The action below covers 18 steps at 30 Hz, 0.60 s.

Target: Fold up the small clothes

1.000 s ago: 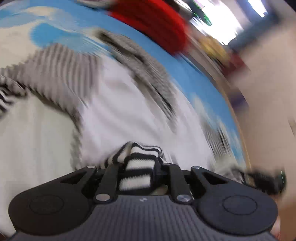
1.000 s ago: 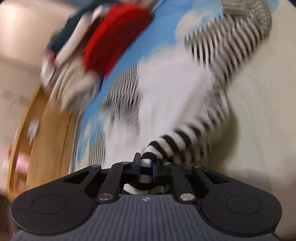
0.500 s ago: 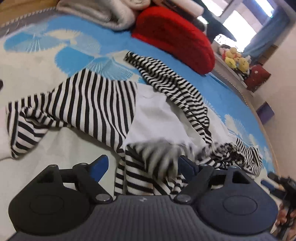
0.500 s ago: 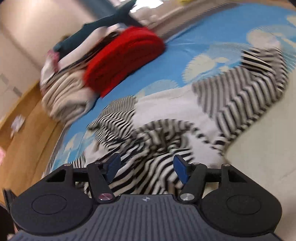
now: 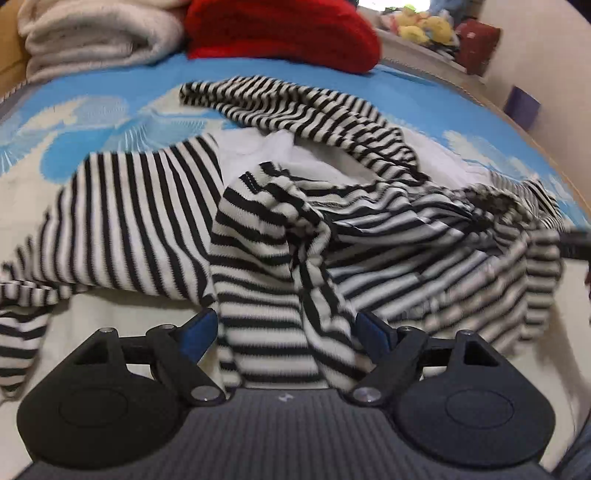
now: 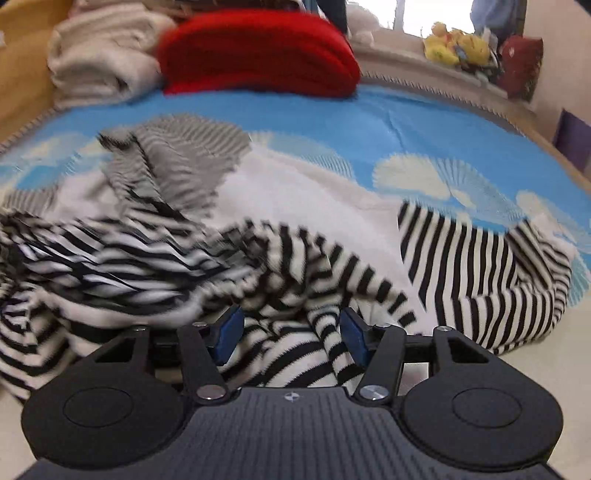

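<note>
A small black-and-white striped garment point(image 5: 147, 221) with a white inner panel lies crumpled on the bed. My left gripper point(image 5: 286, 332) is open, its blue-padded jaws standing either side of a bunched striped fold without gripping it. In the right wrist view the same garment point(image 6: 480, 277) spreads across the middle, blurred at left. My right gripper point(image 6: 291, 334) is open too, with a striped fold lying loose between its jaws.
The blue and cream patterned bedcover point(image 6: 369, 125) lies under the garment. A red folded blanket point(image 5: 288, 33) and a beige folded blanket point(image 5: 92, 40) sit at the far side. Soft toys point(image 6: 458, 48) stand on a ledge at back right.
Both grippers were shut on striped cloth a second ago. Both have opened and let the garment drop onto the bed, where it now lies bunched.
</note>
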Motion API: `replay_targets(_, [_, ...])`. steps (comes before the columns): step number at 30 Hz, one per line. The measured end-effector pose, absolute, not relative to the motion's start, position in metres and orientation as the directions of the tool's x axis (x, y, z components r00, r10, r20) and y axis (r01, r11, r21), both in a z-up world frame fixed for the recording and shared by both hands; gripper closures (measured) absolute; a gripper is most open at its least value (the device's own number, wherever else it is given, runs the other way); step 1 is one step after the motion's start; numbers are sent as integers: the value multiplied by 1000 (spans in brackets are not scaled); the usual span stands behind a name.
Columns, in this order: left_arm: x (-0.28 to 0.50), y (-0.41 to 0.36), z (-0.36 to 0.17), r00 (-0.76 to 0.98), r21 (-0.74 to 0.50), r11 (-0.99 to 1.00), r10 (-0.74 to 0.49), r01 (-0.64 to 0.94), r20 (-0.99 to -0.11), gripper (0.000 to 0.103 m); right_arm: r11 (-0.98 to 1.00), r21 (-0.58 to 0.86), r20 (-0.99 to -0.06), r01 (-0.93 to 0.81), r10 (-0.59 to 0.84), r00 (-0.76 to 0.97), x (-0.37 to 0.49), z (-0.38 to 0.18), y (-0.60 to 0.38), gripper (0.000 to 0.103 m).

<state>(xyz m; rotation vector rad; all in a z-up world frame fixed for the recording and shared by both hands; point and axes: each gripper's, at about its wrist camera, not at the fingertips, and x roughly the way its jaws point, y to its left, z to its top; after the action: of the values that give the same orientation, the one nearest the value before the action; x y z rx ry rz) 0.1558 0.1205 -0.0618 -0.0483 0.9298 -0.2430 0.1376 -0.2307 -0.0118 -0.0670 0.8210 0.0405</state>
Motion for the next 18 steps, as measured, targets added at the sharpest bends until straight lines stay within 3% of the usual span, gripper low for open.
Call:
replay_targets(1, [162,121,-64,582,-176,972,-234,156,-779,18,998,-28,-749,-50,12,663,145,-20,-232,52])
replay_targets(2, [166,122,-63,592,-206,970,-241,128,-769,19,999,-3,-764,-34,20,645,149,-24,-233,70])
replay_targets(3, [169,123,-62,604,-235,965,-254,113,-755,29,999,32,-771,-24,40,636,152,-26,-235,97])
replay_targets(4, [172,123,-59,623,-243,965,-252,101,-741,70,999,52,-767,-1,41,640,154,-24,-237,98])
replay_targets(5, [173,123,-57,631,-221,972,-221,81,-743,95,997,74,-746,32,34,665,153,-16,-242,98])
replay_targets(10, [167,147,-27,691,-318,948,-217,-20,-690,99,953,285,-563,105,78,823,125,38,-287,98])
replay_targets(15, [128,167,8,744,-362,932,-265,34,-613,102,883,461,-441,86,144,886,69,68,-333,98])
replay_targets(18, [91,165,23,743,-300,948,-275,105,-610,102,863,504,-396,42,188,899,21,83,-350,98])
